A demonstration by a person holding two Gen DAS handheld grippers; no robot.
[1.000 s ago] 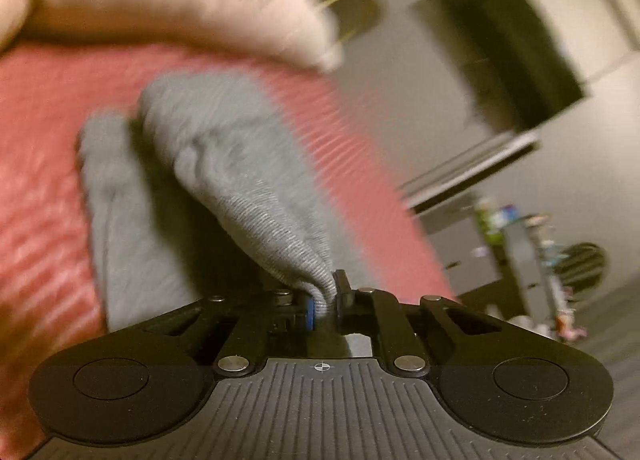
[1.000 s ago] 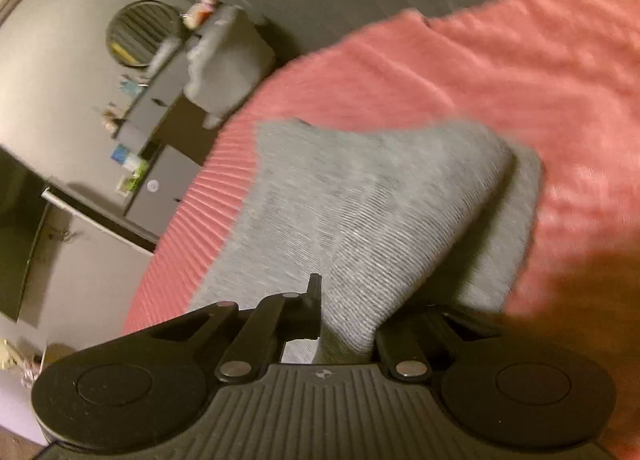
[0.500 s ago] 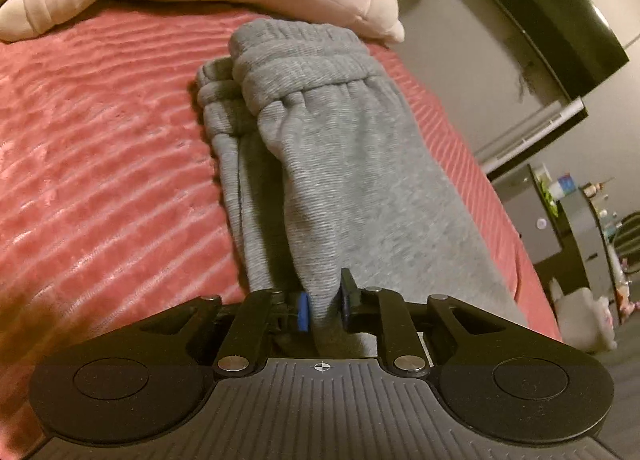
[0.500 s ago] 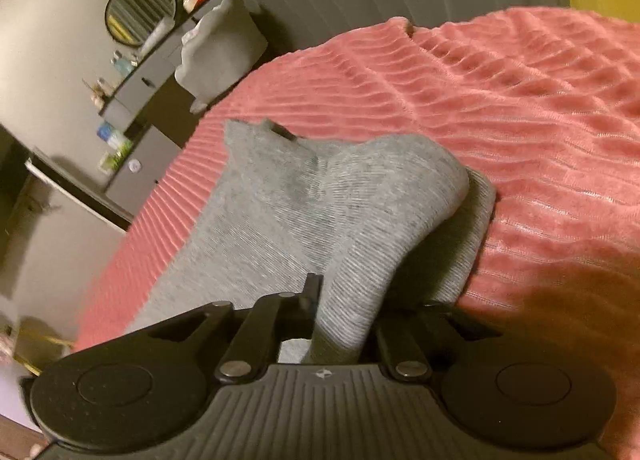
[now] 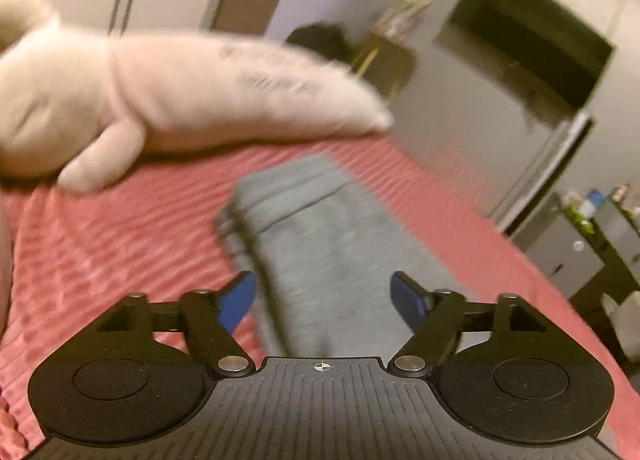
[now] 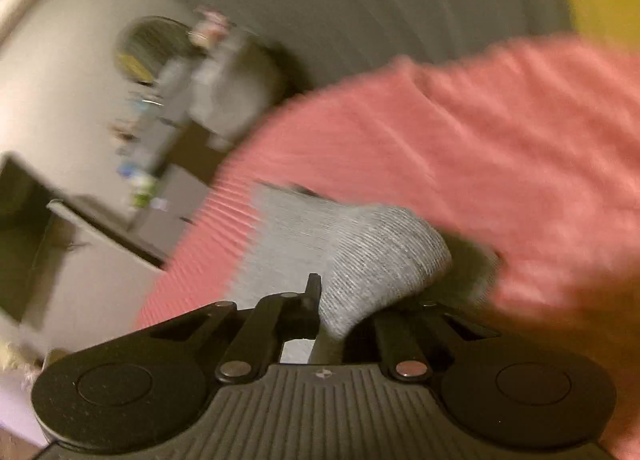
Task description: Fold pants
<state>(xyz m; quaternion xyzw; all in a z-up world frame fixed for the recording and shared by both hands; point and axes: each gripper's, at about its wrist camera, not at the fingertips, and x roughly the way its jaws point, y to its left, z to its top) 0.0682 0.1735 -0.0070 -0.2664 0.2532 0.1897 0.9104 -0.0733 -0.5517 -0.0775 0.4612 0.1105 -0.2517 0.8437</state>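
The grey pants (image 5: 320,236) lie folded lengthwise on the red ribbed bedspread (image 5: 120,244), waistband end toward the pillow. My left gripper (image 5: 324,296) is open and empty just above the near part of the pants, its blue pads (image 5: 240,300) spread wide. In the right wrist view my right gripper (image 6: 340,316) is shut on a raised fold of the grey pants (image 6: 380,256), lifted off the bedspread (image 6: 480,163). Both views are motion-blurred.
A pale pink plush pillow (image 5: 168,99) lies at the head of the bed. Beyond the bed's right edge stand a dark wall screen (image 5: 524,35) and grey drawers with bottles (image 5: 572,244). In the right wrist view, a round mirror (image 6: 156,47) and a shelf (image 6: 100,215).
My left gripper has let go of the pants and opened wide, pulling back a little. My right gripper still holds its fold and has swung, blurring the view.
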